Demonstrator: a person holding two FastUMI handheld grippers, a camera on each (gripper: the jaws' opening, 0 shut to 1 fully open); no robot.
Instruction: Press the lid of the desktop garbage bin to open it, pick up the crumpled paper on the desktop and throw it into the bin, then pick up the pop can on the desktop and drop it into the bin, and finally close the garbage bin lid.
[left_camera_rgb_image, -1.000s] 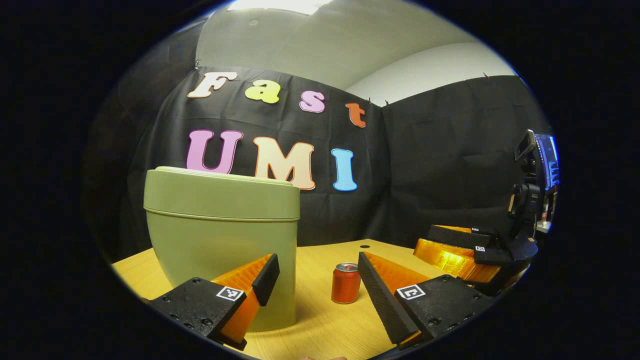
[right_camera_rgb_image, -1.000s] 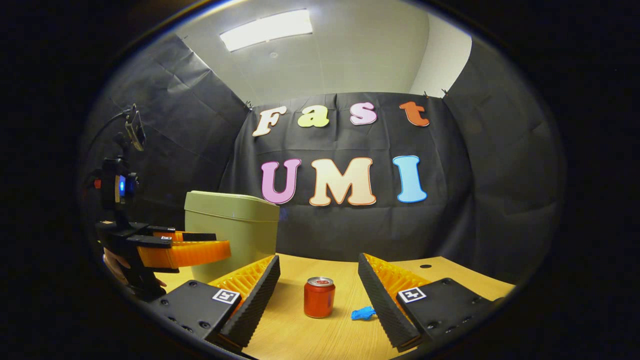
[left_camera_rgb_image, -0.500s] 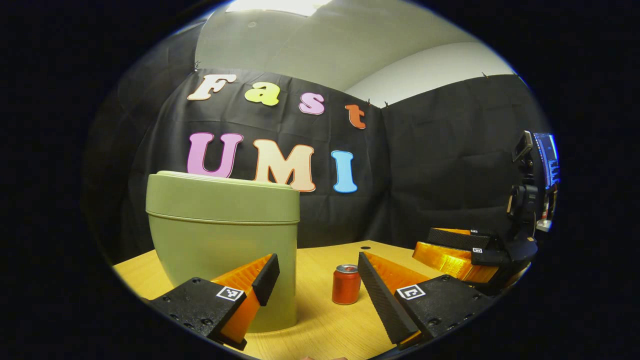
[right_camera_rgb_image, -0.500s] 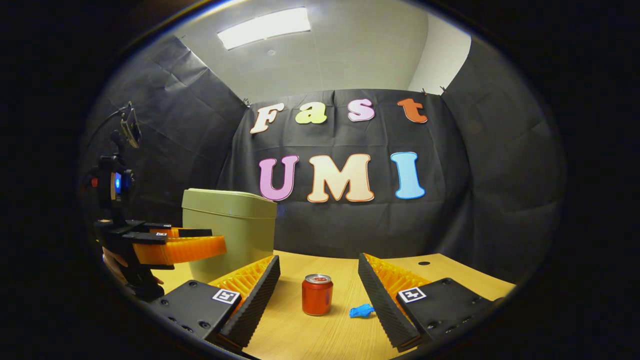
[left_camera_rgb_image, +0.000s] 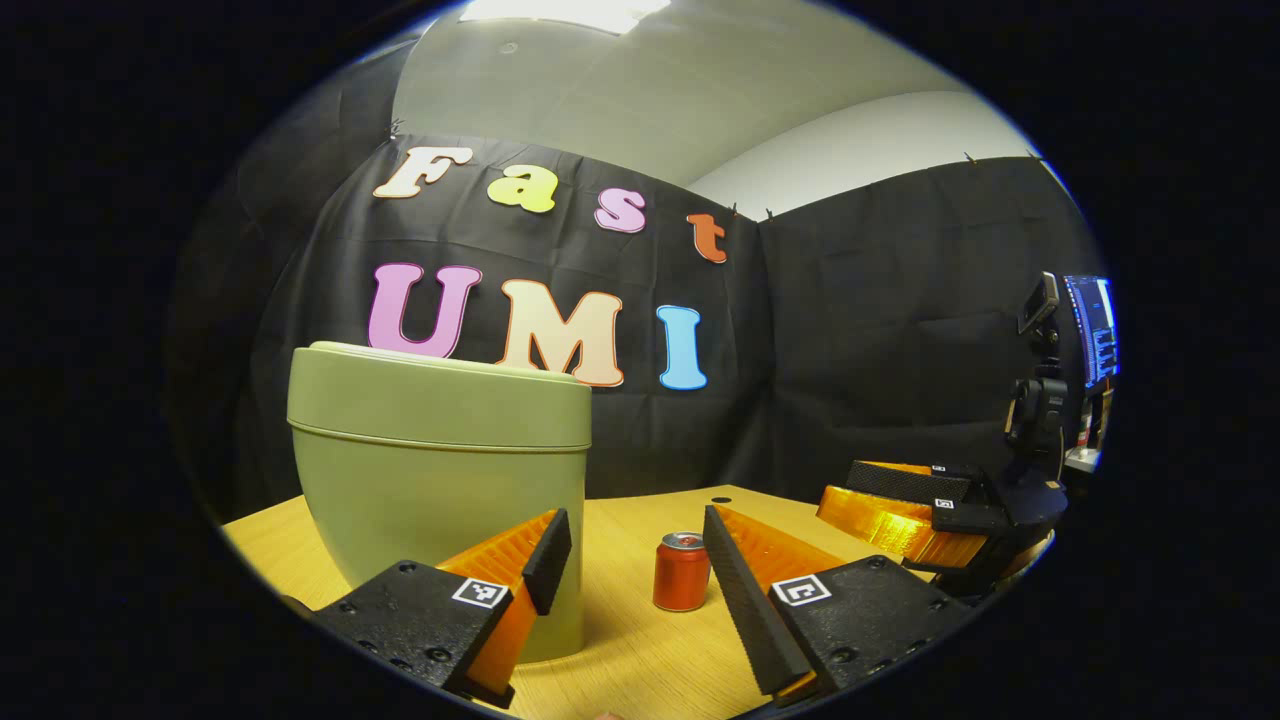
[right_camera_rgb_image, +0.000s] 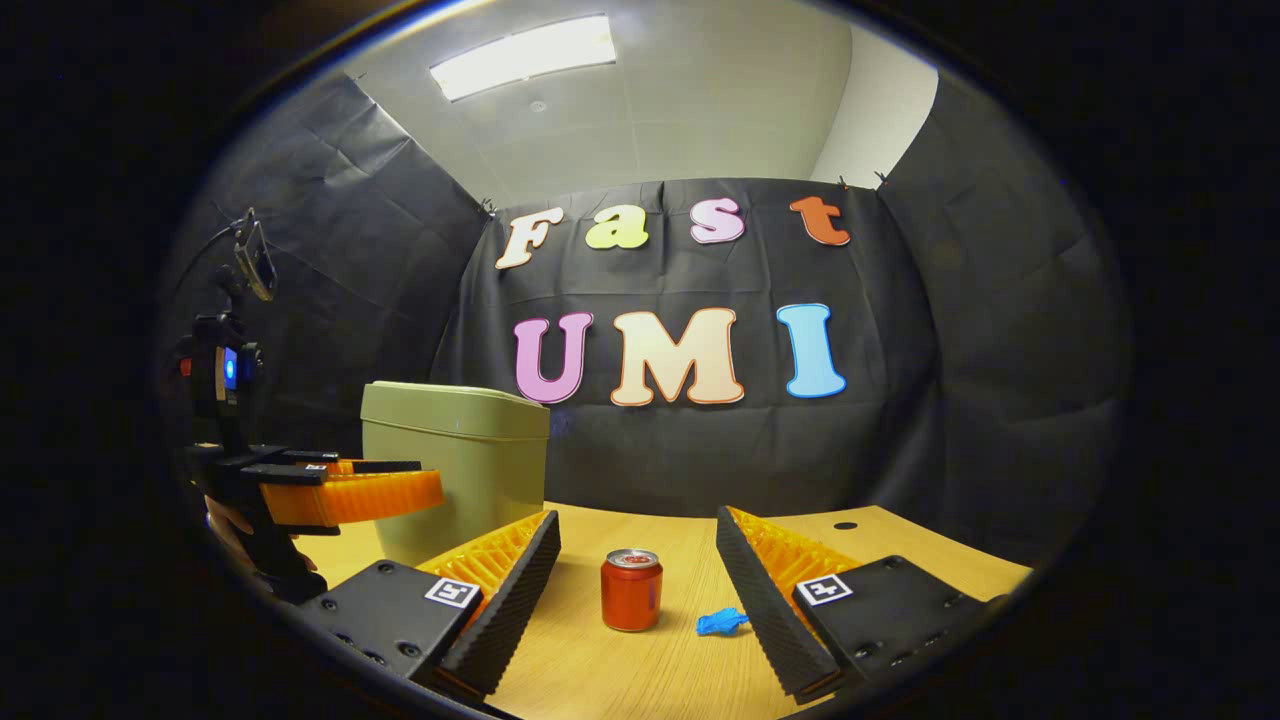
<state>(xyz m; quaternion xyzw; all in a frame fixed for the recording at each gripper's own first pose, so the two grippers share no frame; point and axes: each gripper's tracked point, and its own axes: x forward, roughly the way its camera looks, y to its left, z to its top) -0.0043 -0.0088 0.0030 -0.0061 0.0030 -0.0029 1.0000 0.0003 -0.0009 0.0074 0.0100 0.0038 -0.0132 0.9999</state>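
Bin (left_camera_rgb_image: 440, 470) sits in the lower left of the left gripper view, green, with its lid (left_camera_rgb_image: 440, 395) flat on top and closed. Nobody has pressed the lid yet, so I think the very first step is not done.

Not much has changed in the last second. The left gripper (left_camera_rgb_image: 630, 560) has pulled its two fingers a little closer together than before, but there is a wide gap between them and they hold nothing. The pop can (left_camera_rgb_image: 681, 572) was just left of the right finger before; now it sits right beside that finger, low in the middle of the view. The bin has hardly moved in the picture.

In the right gripper view the right gripper (right_camera_rgb_image: 638, 570) has its fingers spread wide apart and empty, same as before. The pop can (right_camera_rgb_image: 631, 590) stands on the wooden desk (right_camera_rgb_image: 640, 670) between them, farther off, and has slid a tiny bit left in the frame. The crumpled paper (right_camera_rgb_image: 722, 622), a small blue ball, lies just right of the can, next to the right finger. The left gripper (right_camera_rgb_image: 425, 478) shows at the left edge, in front of the bin (right_camera_rgb_image: 460, 470).

Both hands seem to be just getting ready. Someone needs to go up to the lid next.
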